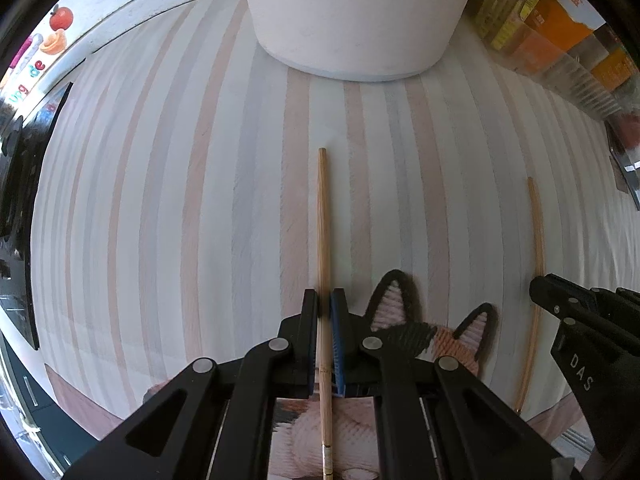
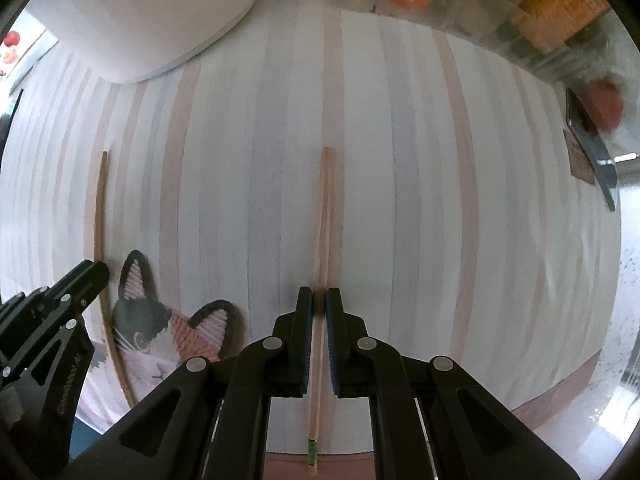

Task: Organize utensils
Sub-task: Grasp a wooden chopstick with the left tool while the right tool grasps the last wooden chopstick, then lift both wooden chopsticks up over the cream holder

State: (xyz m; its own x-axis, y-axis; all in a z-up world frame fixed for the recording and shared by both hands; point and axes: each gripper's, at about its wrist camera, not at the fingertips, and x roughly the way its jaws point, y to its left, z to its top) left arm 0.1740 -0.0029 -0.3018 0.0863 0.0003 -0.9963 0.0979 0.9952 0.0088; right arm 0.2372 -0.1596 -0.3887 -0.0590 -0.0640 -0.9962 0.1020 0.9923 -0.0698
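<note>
Two wooden chopsticks lie lengthwise on a striped cloth. My left gripper is shut on one chopstick, which runs between its pads toward a white container. My right gripper is shut on the other chopstick. In the left wrist view the right gripper shows at the right edge beside its chopstick. In the right wrist view the left gripper shows at the left, on its chopstick.
A cat-shaped mat lies between the two grippers, also in the left wrist view. Clear bins with orange packets stand at the back right. A dark knife-like object lies at the right. The cloth's near edge is close.
</note>
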